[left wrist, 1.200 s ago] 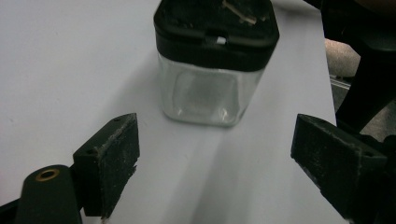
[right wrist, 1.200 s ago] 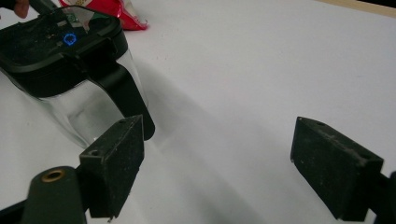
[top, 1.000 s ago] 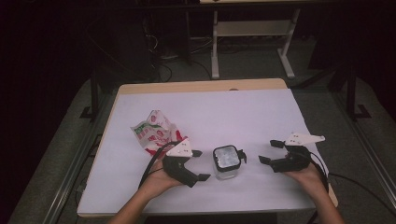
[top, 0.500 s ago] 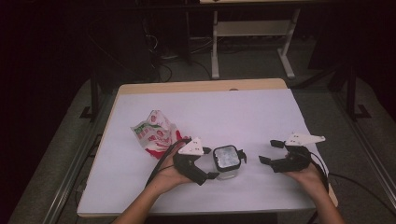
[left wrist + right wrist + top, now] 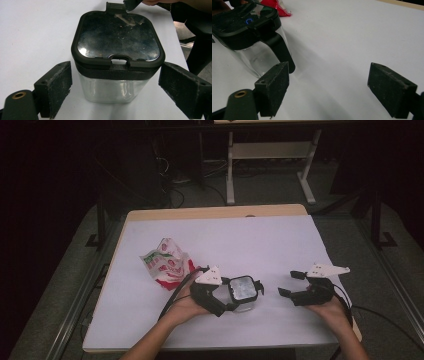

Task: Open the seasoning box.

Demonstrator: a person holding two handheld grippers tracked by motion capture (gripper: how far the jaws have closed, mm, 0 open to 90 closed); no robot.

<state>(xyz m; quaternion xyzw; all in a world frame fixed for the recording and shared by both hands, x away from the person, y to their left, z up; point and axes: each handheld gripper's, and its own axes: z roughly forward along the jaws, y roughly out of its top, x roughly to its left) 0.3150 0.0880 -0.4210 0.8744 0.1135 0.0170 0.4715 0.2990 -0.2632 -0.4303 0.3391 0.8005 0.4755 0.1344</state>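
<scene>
The left gripper (image 5: 245, 295) has slid right to straddle the clear container (image 5: 243, 290), jaws spread wide and not touching it. The right gripper (image 5: 291, 283) gapes empty; its view reveals the container's handle (image 5: 278, 50).

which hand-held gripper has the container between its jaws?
The left hand-held gripper: its open jaws flank the clear, black-lidded container. The right hand-held gripper stands apart, jaws open over bare table.

A dim lab: covered table (image 5: 220, 240), floor cables (image 5: 175, 180), metal stand (image 5: 270, 165).
</scene>
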